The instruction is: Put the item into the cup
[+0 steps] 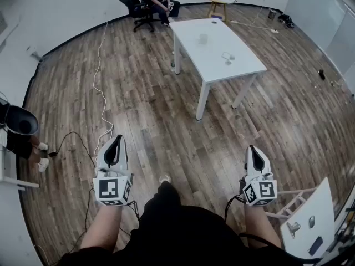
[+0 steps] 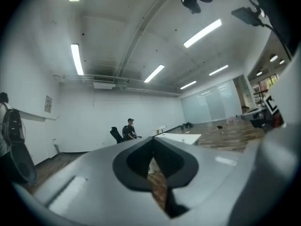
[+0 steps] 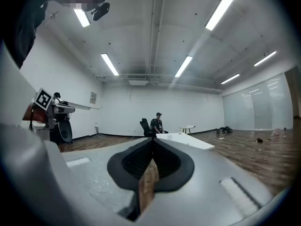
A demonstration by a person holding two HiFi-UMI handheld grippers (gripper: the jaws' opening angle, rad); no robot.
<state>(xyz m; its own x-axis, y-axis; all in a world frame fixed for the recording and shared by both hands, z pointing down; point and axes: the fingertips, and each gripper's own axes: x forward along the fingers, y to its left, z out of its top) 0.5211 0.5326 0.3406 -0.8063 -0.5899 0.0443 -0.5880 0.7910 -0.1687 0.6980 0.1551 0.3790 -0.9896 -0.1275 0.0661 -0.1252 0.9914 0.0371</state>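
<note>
A white table (image 1: pixel 219 49) stands well ahead of me on the wood floor. On it are a small pale cup (image 1: pixel 203 39) and, nearer the front right, a small light item (image 1: pixel 227 56); both are too small to make out in detail. My left gripper (image 1: pixel 118 138) and my right gripper (image 1: pixel 252 148) are held low and level in front of me, far short of the table. Each is shut with nothing between its jaws. The left gripper view shows its tips (image 2: pixel 153 138) meeting, with the table (image 2: pixel 181 138) beyond. The right gripper view shows the same (image 3: pixel 153 139).
A person sits on a black office chair (image 1: pixel 136 4) at the back wall, next to a small yellow stool (image 1: pixel 217 0). A white cable (image 1: pixel 100 87) runs across the floor at left. A black speaker-like object (image 1: pixel 19 123) stands at far left, and a white board (image 1: pixel 310 220) at lower right.
</note>
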